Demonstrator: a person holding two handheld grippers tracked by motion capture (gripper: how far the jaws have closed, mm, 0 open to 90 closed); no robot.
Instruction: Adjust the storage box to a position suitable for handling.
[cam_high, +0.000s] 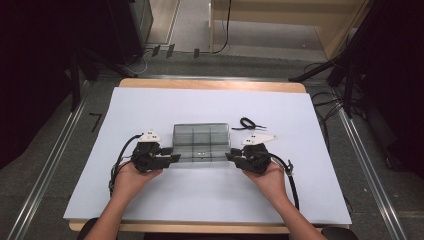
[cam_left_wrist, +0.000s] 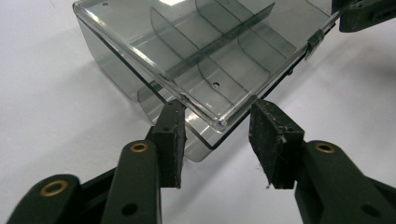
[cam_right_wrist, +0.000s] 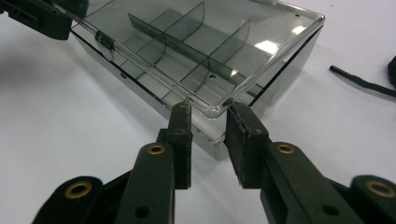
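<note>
A smoky clear plastic compartment box (cam_high: 201, 142) lies on the white sheet (cam_high: 150, 105) with its lid down and its dividers showing through. My left gripper (cam_high: 175, 158) sits at the box's near left corner and my right gripper (cam_high: 229, 156) at its near right corner, each in a hand. In the left gripper view the box (cam_left_wrist: 196, 51) has a lid corner lying between the pads of the left gripper (cam_left_wrist: 217, 108), with a gap on both sides. In the right gripper view the right gripper (cam_right_wrist: 209, 108) brackets the other corner of the box (cam_right_wrist: 201, 46) more narrowly, its pads apart.
A black cord (cam_high: 247, 124) lies on the sheet just behind the box's right end, and the cord (cam_right_wrist: 359, 81) also lies at the right of the right gripper view. A small latch (cam_left_wrist: 315, 42) sits on the lid's front edge. The wooden table edge (cam_high: 210, 84) borders the sheet at the back.
</note>
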